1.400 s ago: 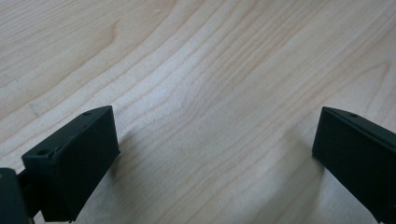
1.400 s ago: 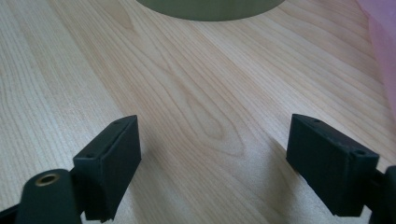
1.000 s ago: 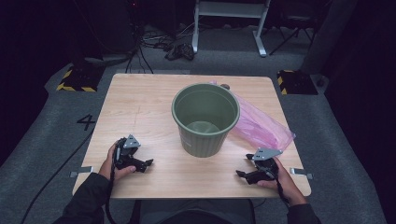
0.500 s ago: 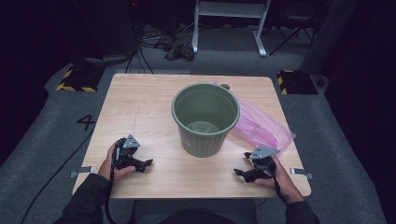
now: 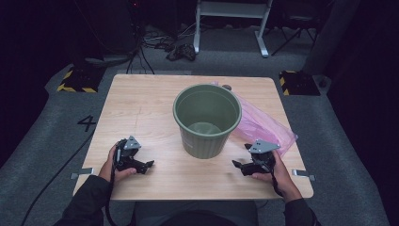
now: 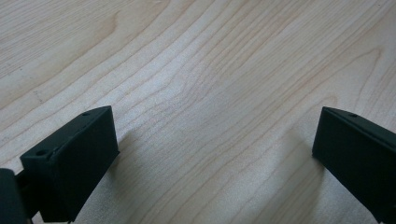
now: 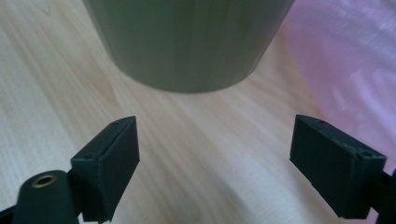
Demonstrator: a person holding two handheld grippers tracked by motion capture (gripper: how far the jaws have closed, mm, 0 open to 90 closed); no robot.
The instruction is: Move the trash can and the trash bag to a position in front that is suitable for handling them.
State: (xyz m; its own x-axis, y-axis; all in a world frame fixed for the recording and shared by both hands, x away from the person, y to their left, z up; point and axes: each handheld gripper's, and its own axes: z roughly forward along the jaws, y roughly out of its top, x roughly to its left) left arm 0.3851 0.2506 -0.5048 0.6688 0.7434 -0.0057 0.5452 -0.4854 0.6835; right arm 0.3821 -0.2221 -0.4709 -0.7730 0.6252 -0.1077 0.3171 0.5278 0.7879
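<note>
Nothing much has moved since a moment ago: both hands rest in the same spots on the near part of the pale wooden bench (image 5: 141, 108). At the near left, the left hand-held gripper (image 5: 147, 165) lies low on the wood, and its two black jaws stand wide apart with bare wood between them and nothing in them. At the near right, the right hand-held gripper (image 5: 236, 165) also sits low on the bench, with a grey three-cornered plate on top. Its jaws are wide apart too and hold nothing. Both point in toward the middle. In the right gripper view, the right hand-held gripper (image 7: 215, 154) looks at the bottom of the round green plastic bucket (image 7: 187, 42), which is near it but not touching. A bit farther back, the green bucket (image 5: 207, 120) stands upright in the middle of the bench, between the two hands, and looks empty inside. Beside it on the right, and partly behind it, a thin pink plastic bag (image 5: 266, 125) lies flat on the wood. Past the bench is grey floor with dark cables (image 5: 181, 49) and the white legs of a stand (image 5: 230, 21).
</note>
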